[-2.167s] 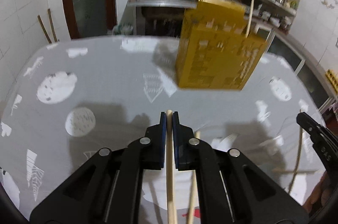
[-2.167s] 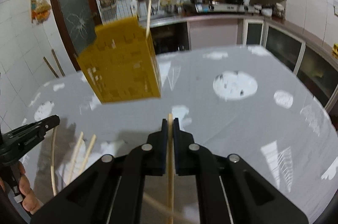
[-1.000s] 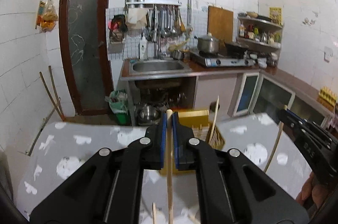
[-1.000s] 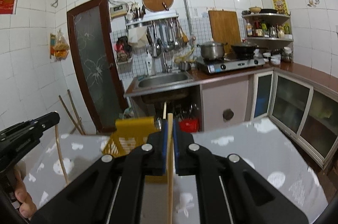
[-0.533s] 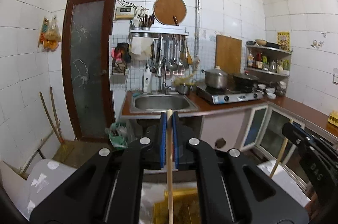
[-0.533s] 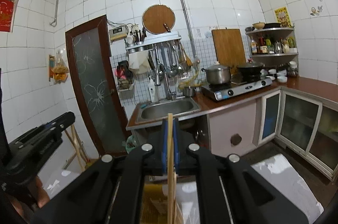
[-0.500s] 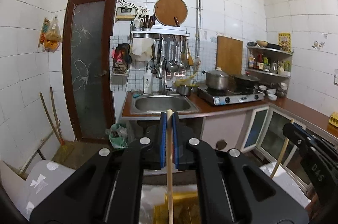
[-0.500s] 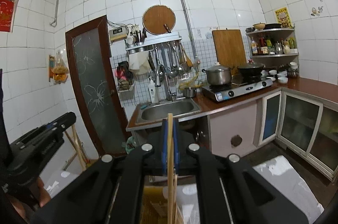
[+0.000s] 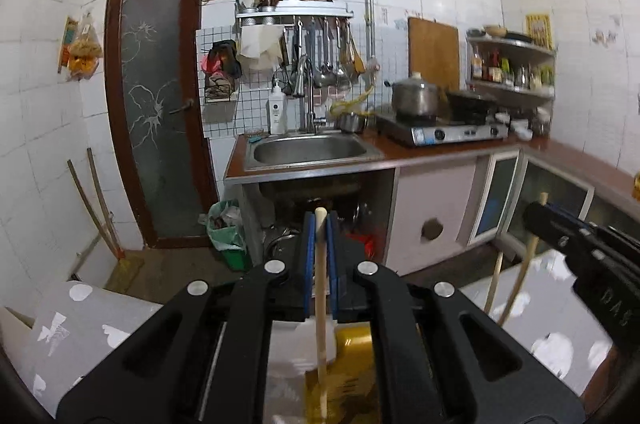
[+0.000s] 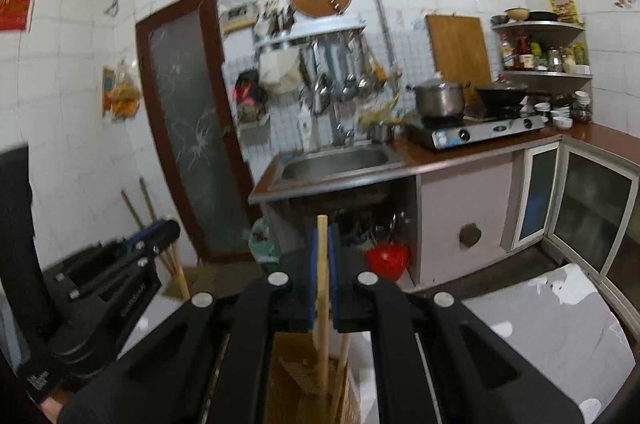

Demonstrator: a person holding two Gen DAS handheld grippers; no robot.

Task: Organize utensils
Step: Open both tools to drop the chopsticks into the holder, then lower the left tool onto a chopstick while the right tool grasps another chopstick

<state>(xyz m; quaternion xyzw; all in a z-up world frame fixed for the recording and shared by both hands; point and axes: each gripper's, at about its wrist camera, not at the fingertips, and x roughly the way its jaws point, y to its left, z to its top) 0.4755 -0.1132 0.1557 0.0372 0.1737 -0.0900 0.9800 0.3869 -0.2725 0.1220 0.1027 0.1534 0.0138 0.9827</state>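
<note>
Chopsticks go upright into the holder, one per tool, and we judge the step in hand to be the drop. The left tool (image 9: 320, 256) is clamped on a chopstick (image 9: 320, 304) that hangs straight down from its blue pads, its lower end over the yellow holder (image 9: 352, 376) at 6 o'clock. The right tool (image 10: 322, 272) is clamped on its own chopstick (image 10: 322, 296) above the same holder (image 10: 304, 384), beside one more stick (image 10: 342, 364) already leaning inside. To do this well, we would keep each stick vertical, centre its tip over the mouth, lower it inside the rim, then let go, one hand at a time so the sticks do not cross. The holder stands on the grey tabletop (image 9: 80, 324). How many sticks it holds below the rim we cannot tell.
</note>
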